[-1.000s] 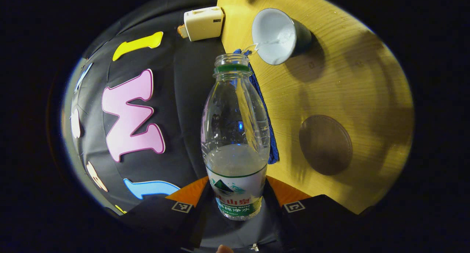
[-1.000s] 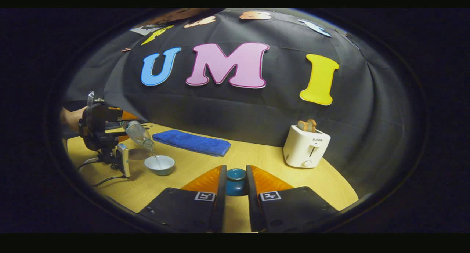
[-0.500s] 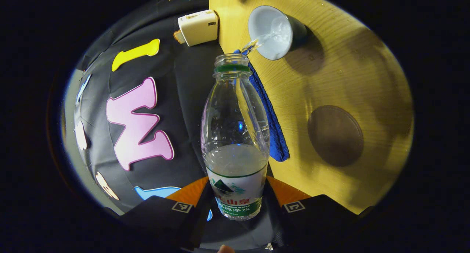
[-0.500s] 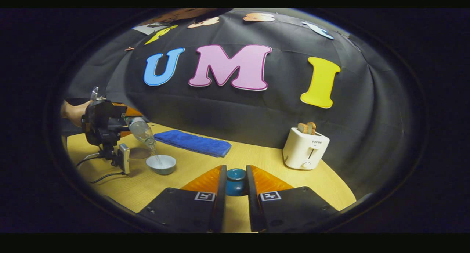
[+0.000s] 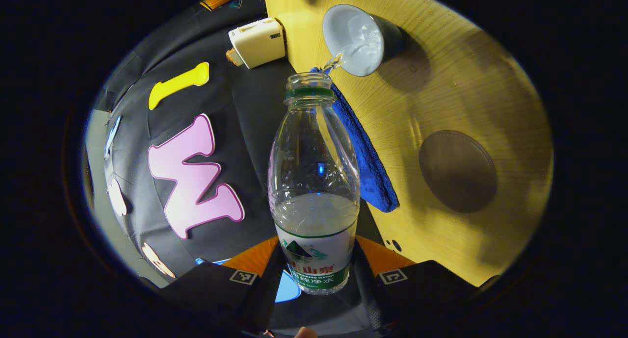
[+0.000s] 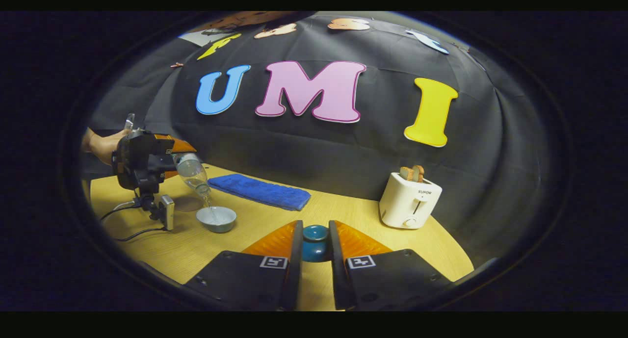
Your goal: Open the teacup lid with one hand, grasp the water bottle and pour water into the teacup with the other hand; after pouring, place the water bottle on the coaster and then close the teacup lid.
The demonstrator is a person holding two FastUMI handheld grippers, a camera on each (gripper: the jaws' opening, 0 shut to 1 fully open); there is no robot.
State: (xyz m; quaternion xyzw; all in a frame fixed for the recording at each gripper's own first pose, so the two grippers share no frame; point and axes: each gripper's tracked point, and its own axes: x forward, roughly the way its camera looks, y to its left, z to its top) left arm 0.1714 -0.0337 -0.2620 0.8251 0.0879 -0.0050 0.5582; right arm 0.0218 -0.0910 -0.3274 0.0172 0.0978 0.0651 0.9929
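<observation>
Jaws of the left gripper (image 5: 316,272) are clamped on the water bottle (image 5: 314,181), tipped so a thin stream falls from its mouth into the teacup (image 5: 360,39). Left of the teacup on the bench (image 6: 255,230) lies the coaster (image 5: 457,170); behind it the blue towel (image 6: 259,191); far right the toaster (image 6: 409,203). Jaws of the right gripper (image 6: 314,259) pinch the teacup lid (image 6: 315,242).

Toaster (image 6: 409,201): white, upright on the wooden table (image 6: 343,213), near the cloth wall, two slices of toast (image 6: 411,172) standing in its slots.
Towel (image 6: 259,191): blue, folded flat along the table's far edge.
Cable (image 6: 135,235): dark, trailing over the tabletop.
</observation>
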